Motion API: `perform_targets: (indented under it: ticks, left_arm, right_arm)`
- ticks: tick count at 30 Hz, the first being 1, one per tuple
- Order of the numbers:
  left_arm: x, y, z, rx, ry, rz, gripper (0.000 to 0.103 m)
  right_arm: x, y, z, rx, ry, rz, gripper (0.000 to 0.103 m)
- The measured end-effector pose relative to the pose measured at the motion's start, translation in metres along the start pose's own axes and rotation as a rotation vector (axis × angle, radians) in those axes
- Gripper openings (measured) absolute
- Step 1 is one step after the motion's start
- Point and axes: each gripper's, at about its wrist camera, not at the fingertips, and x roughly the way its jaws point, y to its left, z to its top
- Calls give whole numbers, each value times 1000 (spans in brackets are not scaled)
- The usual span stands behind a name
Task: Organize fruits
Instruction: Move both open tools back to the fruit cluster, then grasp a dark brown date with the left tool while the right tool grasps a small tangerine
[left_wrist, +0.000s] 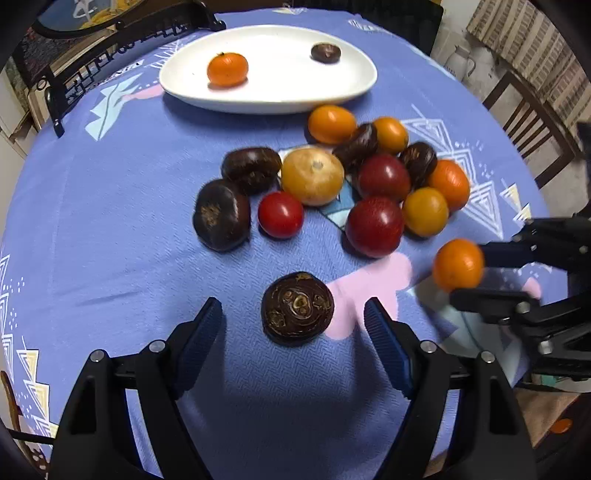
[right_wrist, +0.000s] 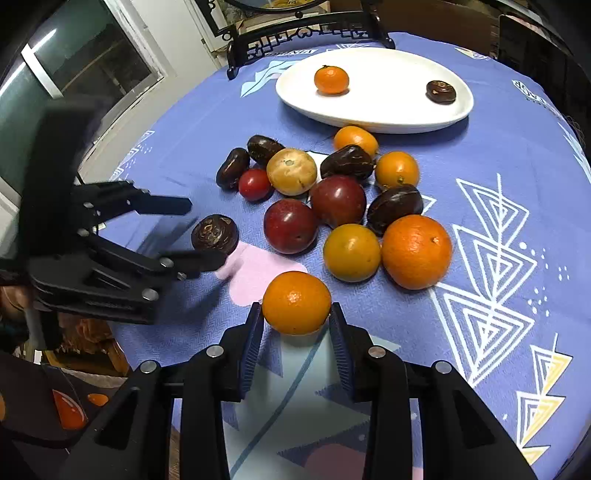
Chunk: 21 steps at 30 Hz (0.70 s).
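Observation:
A small orange mandarin (right_wrist: 296, 302) sits between the blue pads of my right gripper (right_wrist: 295, 308), which is shut on it just above the blue cloth. In the left wrist view the same mandarin (left_wrist: 458, 264) shows at the right, in the right gripper (left_wrist: 467, 275). My left gripper (left_wrist: 293, 304) stands open, its fingers wide on either side of a dark brown round fruit (left_wrist: 297, 308) that rests on the cloth, with the pads apart from it. A white oval plate (left_wrist: 269, 99) at the back holds one mandarin (left_wrist: 227, 69) and one dark fruit (left_wrist: 325, 52).
A pile of several fruits lies mid-table: red ones (left_wrist: 375, 226), orange ones (left_wrist: 331, 123), dark brown ones (left_wrist: 221, 214) and a pale yellow one (left_wrist: 312, 175). A black ornate stand (right_wrist: 306, 35) is behind the plate. A wooden chair (left_wrist: 532, 122) stands past the table's right edge.

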Motion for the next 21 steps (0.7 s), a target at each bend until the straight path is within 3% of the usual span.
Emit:
perform_targets:
  ticks: [3,5,15,21]
  left_arm:
    - [6,-1,-1,2,18,-6,60]
    - [8,0,0,3,10,6,41]
    - [-18,0,4,-5,-22,-30,40]
    - [-44,10,34,-40,-88,-50,40]
  right_arm:
    - [-2,0,-1,3,-6,4,37]
    - [-2,0,-1,3,-4,7,37]
    - [-4,-1,2,-1,-11,18,37]
    - [-16,-4,20,-6,-48,28,37]
